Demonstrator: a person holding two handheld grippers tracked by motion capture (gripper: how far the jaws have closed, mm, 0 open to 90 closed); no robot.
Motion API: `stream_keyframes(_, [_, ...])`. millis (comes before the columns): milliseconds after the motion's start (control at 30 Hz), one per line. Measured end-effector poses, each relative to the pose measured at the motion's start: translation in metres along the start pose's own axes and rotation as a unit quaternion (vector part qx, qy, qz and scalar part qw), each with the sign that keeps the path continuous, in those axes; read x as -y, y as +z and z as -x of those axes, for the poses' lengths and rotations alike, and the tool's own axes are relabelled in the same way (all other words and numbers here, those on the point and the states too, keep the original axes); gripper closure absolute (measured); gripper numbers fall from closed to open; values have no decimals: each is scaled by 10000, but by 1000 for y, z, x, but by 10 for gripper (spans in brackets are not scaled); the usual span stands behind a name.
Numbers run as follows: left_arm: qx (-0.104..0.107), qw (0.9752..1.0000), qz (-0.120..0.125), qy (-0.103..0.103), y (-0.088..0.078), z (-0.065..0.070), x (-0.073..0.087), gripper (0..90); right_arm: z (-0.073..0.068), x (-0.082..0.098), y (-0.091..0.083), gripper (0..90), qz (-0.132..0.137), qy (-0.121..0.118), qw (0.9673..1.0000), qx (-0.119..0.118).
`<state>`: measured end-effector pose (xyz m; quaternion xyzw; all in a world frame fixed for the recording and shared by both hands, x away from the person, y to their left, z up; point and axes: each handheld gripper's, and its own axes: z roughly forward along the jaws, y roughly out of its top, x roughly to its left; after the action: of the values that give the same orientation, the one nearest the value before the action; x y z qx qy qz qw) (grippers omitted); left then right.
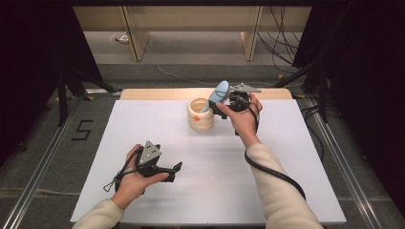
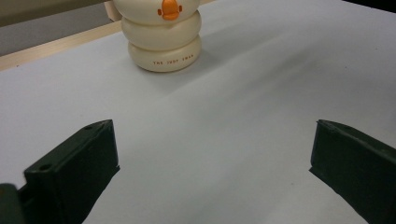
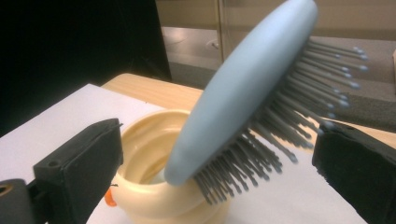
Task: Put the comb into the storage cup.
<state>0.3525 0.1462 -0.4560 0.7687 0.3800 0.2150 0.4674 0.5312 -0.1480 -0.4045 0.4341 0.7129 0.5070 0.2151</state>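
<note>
Tongs in the right hand [image 1: 228, 106] stand wide apart with the blue hairbrush [image 3: 243, 91] between them; in the right gripper view neither black jaw presses on it, so nothing is gripped. The brush stands handle-down in the cream holder [image 1: 200, 114], its long axis tilted, the head rising out of the cup toward two o'clock in the right gripper view. Its smooth blue back faces ten o'clock there and its grey bristles [image 3: 261, 154] fan out toward four o'clock, their tips just short of the right-side jaw.

Left tongs [image 1: 172, 171] are also spread wide and hold nothing; in the left gripper view only bare white surface lies between the two jaws. They rest low over the worktop at about seven o'clock from the holder, well apart from it, pointing toward three o'clock in the high view.

The holder is a ribbed, ring-stacked cup with a small orange beak [image 2: 169, 9] on its side and faint lettering on its lowest ring. It stands at the far middle of the white worktop [image 1: 143, 124], near the pale wooden edge [image 1: 157, 94] at twelve o'clock. Beyond lie grey floor, loose cables [image 1: 282, 43], wooden furniture legs and dark curtains at both sides.
</note>
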Motion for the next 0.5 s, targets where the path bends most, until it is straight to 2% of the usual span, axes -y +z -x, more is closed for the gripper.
stream_keyframes(500, [-26, 10000, -3, 8, 0, 0, 0, 1, 4, 13, -25, 34, 51, -3, 9998, -166])
